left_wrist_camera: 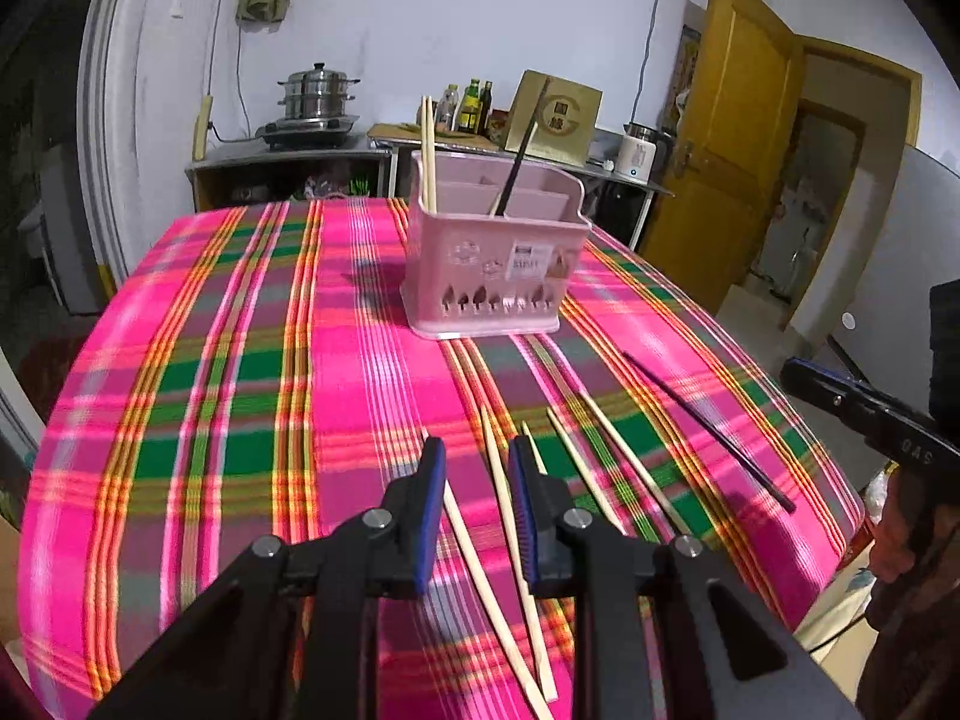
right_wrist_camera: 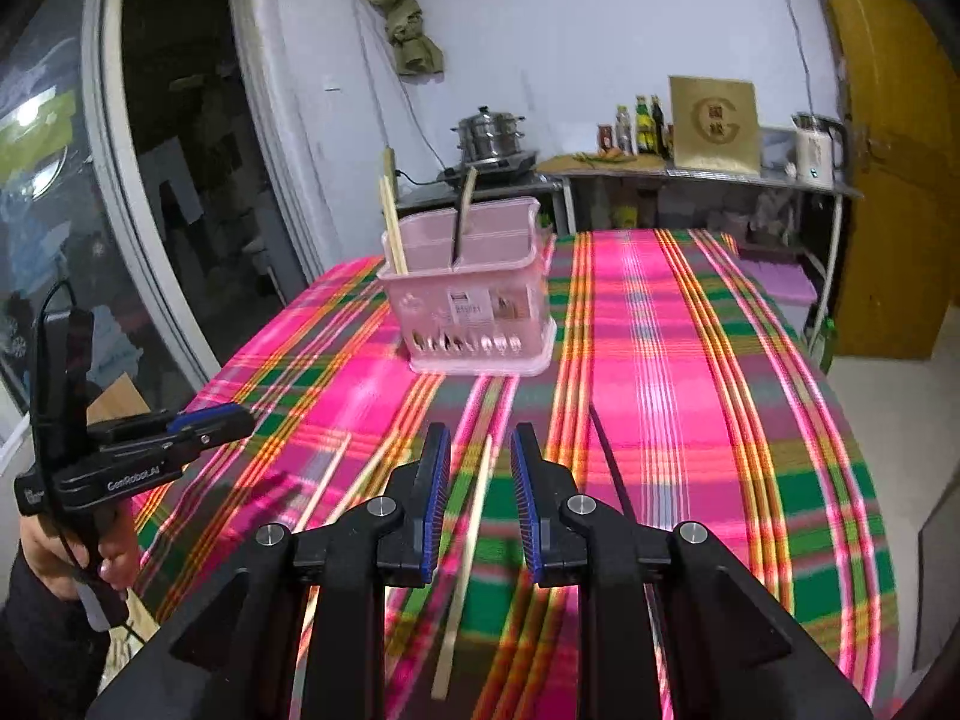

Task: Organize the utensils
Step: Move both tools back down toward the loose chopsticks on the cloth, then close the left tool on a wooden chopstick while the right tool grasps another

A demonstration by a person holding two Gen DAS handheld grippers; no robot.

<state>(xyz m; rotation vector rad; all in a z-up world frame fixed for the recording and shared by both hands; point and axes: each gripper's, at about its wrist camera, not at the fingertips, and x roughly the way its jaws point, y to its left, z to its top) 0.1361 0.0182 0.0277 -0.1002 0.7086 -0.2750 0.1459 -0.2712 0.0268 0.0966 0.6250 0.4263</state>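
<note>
A pink utensil caddy (left_wrist_camera: 492,264) (right_wrist_camera: 474,312) stands on the plaid tablecloth (left_wrist_camera: 240,360). It holds pale chopsticks (left_wrist_camera: 428,150) in its left compartment and a dark chopstick (left_wrist_camera: 519,162) further right. Several bamboo chopsticks (left_wrist_camera: 510,510) and one black chopstick (left_wrist_camera: 708,429) lie loose on the near cloth. My left gripper (left_wrist_camera: 477,450) hovers over the bamboo ones, jaws apart and empty. My right gripper (right_wrist_camera: 480,438) hangs open above one bamboo chopstick (right_wrist_camera: 471,528), with the black chopstick (right_wrist_camera: 609,462) just to its right. Neither gripper touches a chopstick.
Behind the table a counter carries a steamer pot (left_wrist_camera: 318,96), bottles (left_wrist_camera: 474,105), a gold box (left_wrist_camera: 555,120) and a white kettle (left_wrist_camera: 639,153). A yellow door (left_wrist_camera: 738,150) stands at the right. A person's hand (right_wrist_camera: 114,558) holds the left gripper's handle.
</note>
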